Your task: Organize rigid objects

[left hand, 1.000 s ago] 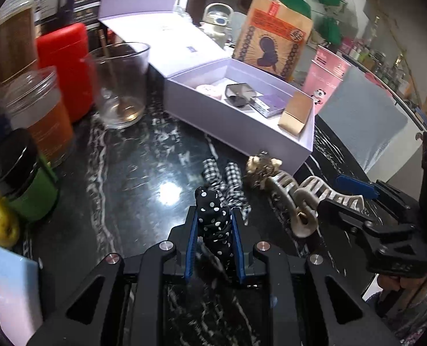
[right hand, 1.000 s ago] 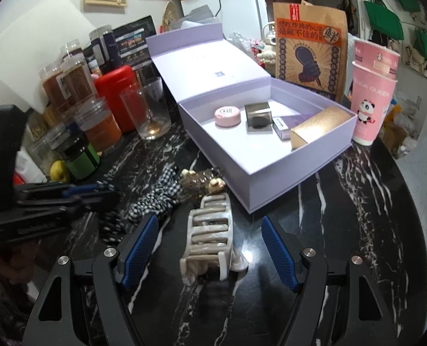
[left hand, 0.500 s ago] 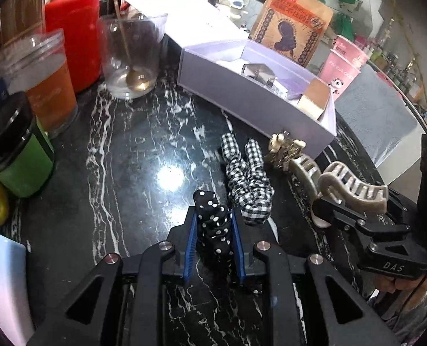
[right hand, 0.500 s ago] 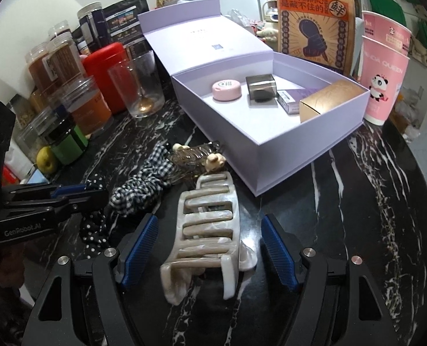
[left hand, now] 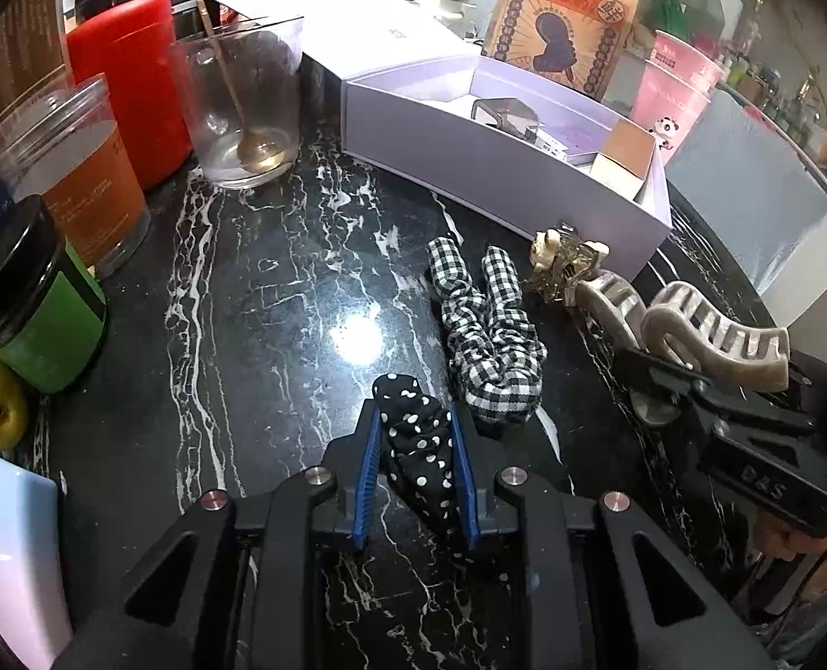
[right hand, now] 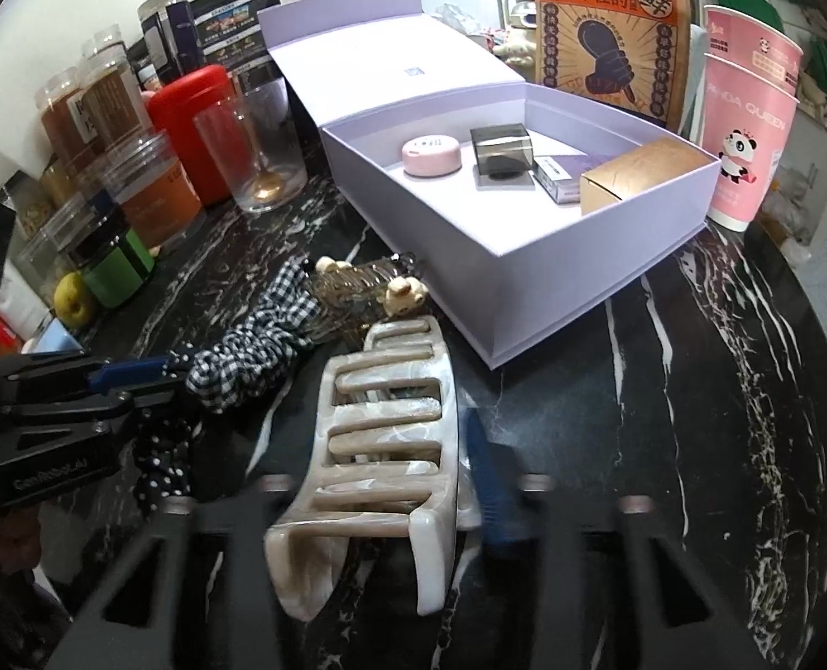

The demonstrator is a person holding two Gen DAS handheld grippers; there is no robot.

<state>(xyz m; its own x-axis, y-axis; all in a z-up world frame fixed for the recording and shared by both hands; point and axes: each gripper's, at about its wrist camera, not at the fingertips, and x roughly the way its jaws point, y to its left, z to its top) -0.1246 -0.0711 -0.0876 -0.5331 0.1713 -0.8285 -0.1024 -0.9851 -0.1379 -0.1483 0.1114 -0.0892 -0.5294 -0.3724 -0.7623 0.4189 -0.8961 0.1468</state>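
My left gripper (left hand: 415, 435) is shut on a black polka-dot scrunchie (left hand: 419, 446), low over the black marble table. A checkered scrunchie (left hand: 489, 329) lies just ahead of it. My right gripper (right hand: 385, 469) is shut on a large beige marbled claw clip (right hand: 380, 452); its fingers are motion-blurred. The clip also shows in the left wrist view (left hand: 715, 335). A small clear claw clip with bear figures (right hand: 366, 285) lies beside the open lilac box (right hand: 553, 273), which holds a pink tin (right hand: 431, 155), a dark cube (right hand: 500, 153) and a gold carton (right hand: 634, 173).
Left of the box stand a glass with a spoon (right hand: 257, 151), a red canister (right hand: 196, 128), several spice jars (right hand: 101, 106), a green jar (right hand: 115, 265) and a lemon (right hand: 73, 304). Pink paper cups (right hand: 748, 128) and a snack bag (right hand: 609, 17) stand behind the box.
My right gripper has closed in on the beige claw clip and moved forward. My left gripper with the polka-dot scrunchie has drawn back slightly from the checkered scrunchie.
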